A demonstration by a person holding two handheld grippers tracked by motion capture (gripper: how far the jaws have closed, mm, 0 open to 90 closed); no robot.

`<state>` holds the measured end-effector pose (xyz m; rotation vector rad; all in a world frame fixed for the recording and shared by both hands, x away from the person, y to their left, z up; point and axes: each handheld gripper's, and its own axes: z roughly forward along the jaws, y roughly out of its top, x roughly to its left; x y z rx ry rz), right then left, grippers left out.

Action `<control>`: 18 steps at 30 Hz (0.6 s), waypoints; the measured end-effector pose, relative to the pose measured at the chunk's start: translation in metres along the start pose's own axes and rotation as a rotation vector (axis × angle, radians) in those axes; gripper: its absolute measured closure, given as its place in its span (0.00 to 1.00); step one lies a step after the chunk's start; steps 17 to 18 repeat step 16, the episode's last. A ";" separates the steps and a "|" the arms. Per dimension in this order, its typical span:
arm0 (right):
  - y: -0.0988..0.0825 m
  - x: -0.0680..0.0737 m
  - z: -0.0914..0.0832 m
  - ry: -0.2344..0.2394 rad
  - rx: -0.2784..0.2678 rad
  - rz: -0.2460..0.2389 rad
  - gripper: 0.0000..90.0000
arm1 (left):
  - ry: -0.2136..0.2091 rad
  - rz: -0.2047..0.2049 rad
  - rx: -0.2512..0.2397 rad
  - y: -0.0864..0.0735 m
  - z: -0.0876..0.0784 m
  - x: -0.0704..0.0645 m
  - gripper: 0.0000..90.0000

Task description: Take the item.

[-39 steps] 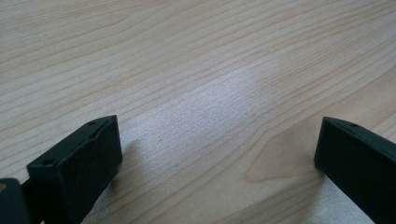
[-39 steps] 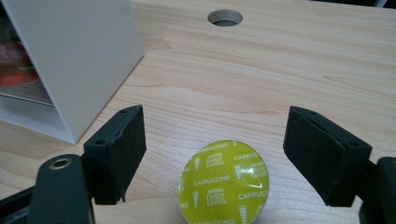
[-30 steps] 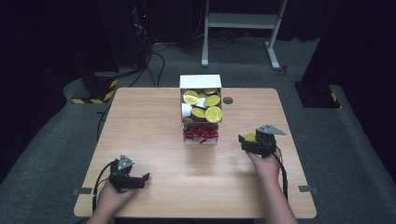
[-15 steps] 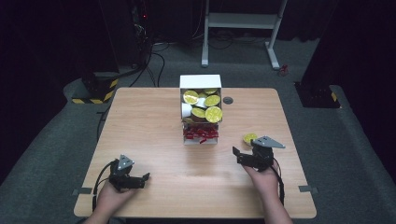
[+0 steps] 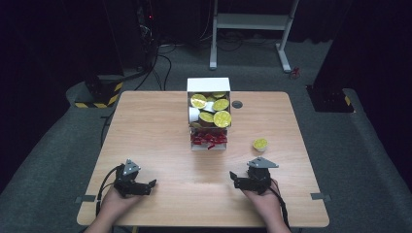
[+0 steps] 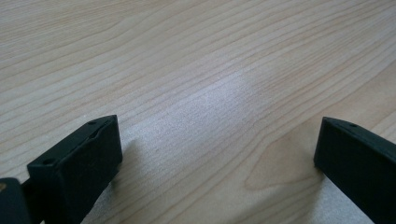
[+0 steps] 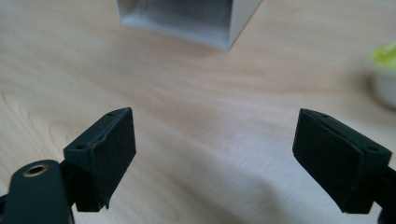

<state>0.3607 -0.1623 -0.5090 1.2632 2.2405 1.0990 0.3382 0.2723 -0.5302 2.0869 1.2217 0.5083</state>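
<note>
The right gripper [image 5: 239,180], a black two-jaw tool topped by a grey three-cornered plate, now rests low at the lower right of the high view with its jaws wide apart and nothing between them; half a second ago it hung higher, just beside the small white cup with a yellow-green foil lid [image 5: 260,144], and a second ago that cup sat in its grasp. So the cup has been let go and stands alone on the table, right of centre and well apart from the jaws, which suggests that one cup's removal from the box is done and the hand is back at rest. In the right gripper view the cup [image 7: 385,74] shows blurred at the right edge, its lid glossy. The left gripper [image 5: 145,186] lies at the lower left, unmoved through the earlier pictures, its matte black blocky jaws likewise spread over bare wood. The pale wooden table [image 5: 145,126] has a fine, smooth grain. At upper centre stands the white cardboard box [image 5: 209,85], open-topped and packed with more round yellow-lidded cups [image 5: 222,118], with a strip of red pieces [image 5: 209,139] along its near side.
</note>
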 end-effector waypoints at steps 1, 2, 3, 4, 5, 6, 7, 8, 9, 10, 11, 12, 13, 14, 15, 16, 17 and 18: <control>-0.003 0.002 0.004 0.000 0.021 -0.024 0.15 | -0.002 0.002 0.002 0.001 0.000 0.000 0.01; -0.005 0.004 0.007 -0.004 0.037 -0.032 0.14 | -0.001 0.008 0.003 0.001 0.001 0.000 0.01; -0.007 0.008 0.010 -0.010 0.058 -0.038 0.14 | -0.003 0.007 0.004 0.001 0.001 0.000 0.01; -0.009 0.011 0.014 -0.017 0.081 -0.056 0.14 | -0.005 0.007 0.006 0.001 0.001 0.000 0.01; -0.009 0.014 0.016 -0.035 0.097 -0.087 0.13 | -0.005 0.007 0.006 0.002 0.001 0.000 0.01; -0.009 0.016 0.017 -0.035 0.097 -0.087 0.13 | -0.004 0.008 0.005 0.001 0.001 0.000 0.01; -0.008 0.017 0.018 -0.040 0.098 -0.082 0.13 | -0.004 0.008 0.005 0.001 0.001 0.000 0.01; -0.008 0.017 0.018 -0.040 0.097 -0.081 0.13 | -0.004 0.008 0.005 0.001 0.001 0.000 0.01; -0.008 0.017 0.018 -0.041 0.096 -0.082 0.12 | -0.005 0.008 0.004 0.001 0.001 0.000 0.01; -0.008 0.018 0.018 -0.042 0.097 -0.080 0.12 | -0.004 0.013 0.003 0.001 0.001 0.000 0.01; -0.008 0.018 0.019 -0.043 0.101 -0.078 0.11 | -0.006 0.012 -0.001 0.000 0.000 0.000 0.01; -0.007 0.019 0.019 -0.040 0.103 -0.079 0.11 | -0.007 0.012 0.002 0.000 0.000 0.000 0.02; -0.007 0.019 0.019 -0.039 0.104 -0.079 0.11 | -0.004 0.018 0.001 0.000 -0.001 0.000 0.02; -0.007 0.019 0.019 -0.038 0.104 -0.079 0.11 | -0.004 0.018 0.001 0.000 -0.001 0.000 0.02; -0.007 0.019 0.020 -0.033 0.105 -0.079 0.10 | -0.007 0.018 -0.003 -0.001 -0.001 0.000 0.02; -0.007 0.019 0.020 -0.031 0.104 -0.085 0.10 | -0.006 0.019 -0.009 -0.002 -0.001 0.000 0.02; -0.007 0.019 0.020 -0.031 0.104 -0.085 0.10 | -0.006 0.019 -0.009 -0.002 -0.001 0.000 0.02; -0.007 0.019 0.020 -0.031 0.104 -0.085 0.10 | -0.006 0.019 -0.009 -0.002 -0.001 0.000 0.02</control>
